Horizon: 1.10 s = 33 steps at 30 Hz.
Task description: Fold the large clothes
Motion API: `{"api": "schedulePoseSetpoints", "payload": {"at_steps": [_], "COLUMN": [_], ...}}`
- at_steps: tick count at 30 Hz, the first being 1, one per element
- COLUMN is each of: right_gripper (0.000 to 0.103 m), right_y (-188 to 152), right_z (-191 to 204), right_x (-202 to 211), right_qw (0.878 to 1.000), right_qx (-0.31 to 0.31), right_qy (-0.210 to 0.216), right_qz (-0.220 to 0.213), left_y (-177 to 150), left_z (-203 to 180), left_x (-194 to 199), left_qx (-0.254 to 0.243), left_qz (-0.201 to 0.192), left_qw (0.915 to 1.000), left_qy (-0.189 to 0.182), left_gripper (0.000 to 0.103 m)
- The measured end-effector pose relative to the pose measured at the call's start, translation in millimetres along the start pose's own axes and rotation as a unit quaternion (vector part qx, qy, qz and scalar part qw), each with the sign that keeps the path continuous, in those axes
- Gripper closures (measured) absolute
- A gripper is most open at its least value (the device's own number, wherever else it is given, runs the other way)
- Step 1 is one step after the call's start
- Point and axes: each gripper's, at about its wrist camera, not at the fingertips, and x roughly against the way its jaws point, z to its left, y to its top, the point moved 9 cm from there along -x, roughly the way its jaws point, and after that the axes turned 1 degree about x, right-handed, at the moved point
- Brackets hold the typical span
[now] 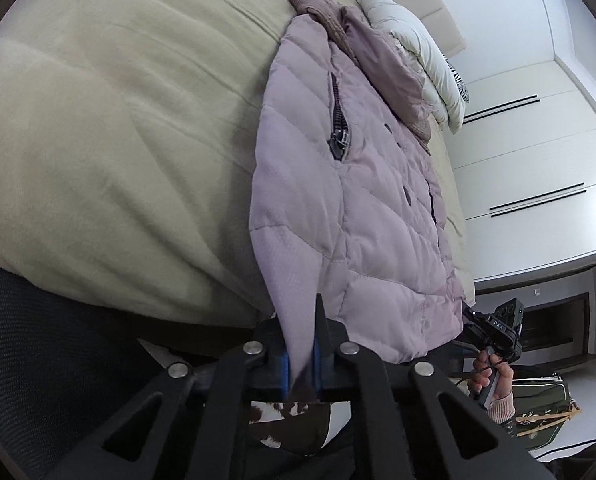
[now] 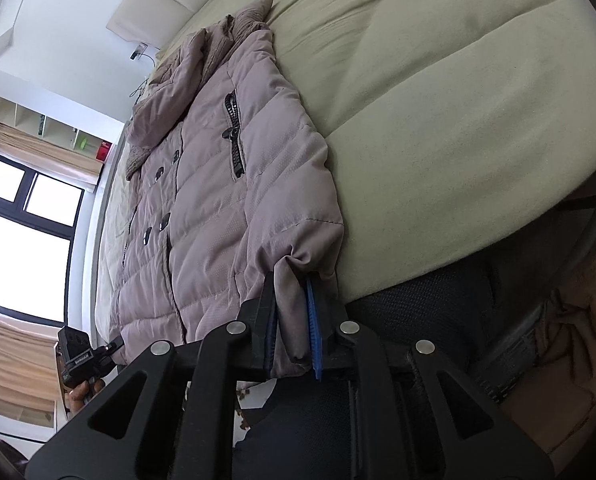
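Mauve quilted jacket (image 1: 362,208) lies flat, front up, along one side of the bed (image 1: 117,140), hem at the near edge, hood (image 1: 378,56) toward the headboard. Left gripper (image 1: 301,354) is clamped on a hem corner, thin fabric pinched between its blue pads (image 1: 285,372), jaws nearly together. Right gripper (image 2: 291,320) is clenched on the opposite hem corner, a thicker bunched wad of fabric pressed between its pads (image 2: 312,320). Surroundings: beige blanket covers the rest of the bed, mostly bare beside the jacket; white pillow (image 1: 414,48) sits just past the hood, with a zebra-striped item (image 1: 460,86) at its far end. White wardrobe doors (image 1: 538,168) with black bar handles sit beyond the bed in the left wrist view; window (image 2: 21,232) with tan blinds and an open shelf unit (image 2: 57,128) in the right wrist view. Black mesh surface, maybe a chair back (image 1: 37,340), is tight against the near bed edge, right beside both grippers. Green bag (image 1: 546,412) on the floor near the person's hand (image 1: 488,376). Nothing lies on top of the jacket. Jacket detail: dark pocket zipper (image 1: 340,120), row of dark buttons (image 2: 159,200). Writing: small lettering on each gripper's camera block, seen from the other view; reads like "DAS" on the right one (image 1: 498,326), too blurred to confirm. Red item (image 2: 103,151) on the shelf has a label, unreadable.
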Motion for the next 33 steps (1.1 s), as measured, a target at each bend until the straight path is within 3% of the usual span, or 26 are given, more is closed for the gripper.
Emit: {"api": "schedulePoseSetpoints", "payload": {"at_steps": [5,12,22,29,33], "right_gripper": [0.098,0.099,0.099,0.099,0.099], "right_y": [8,54,160,276,353], "right_z": [21,90,165,204,221], "right_x": [12,45,59,42,9], "right_qw": [0.999,0.989,0.969,0.958,0.954], "right_qx": [0.025,0.095,0.164,0.182,0.188], "right_qy": [0.010,0.051,0.042,0.011,-0.021], "right_qz": [-0.036,-0.105,-0.179,-0.219,-0.233], "left_y": [24,94,217,328,389], "left_z": [-33,-77,-122,-135,-134], "left_x": [28,56,60,43,16], "left_qx": [0.018,0.025,0.009,0.014,0.017], "left_qz": [-0.045,-0.111,-0.172,-0.211,-0.227], "left_qw": [0.9955,0.9820,0.9731,0.9702,0.9699], "left_qy": [-0.081,-0.151,-0.153,-0.118,-0.085], "left_gripper": [0.098,0.098,0.098,0.098,0.098]}}
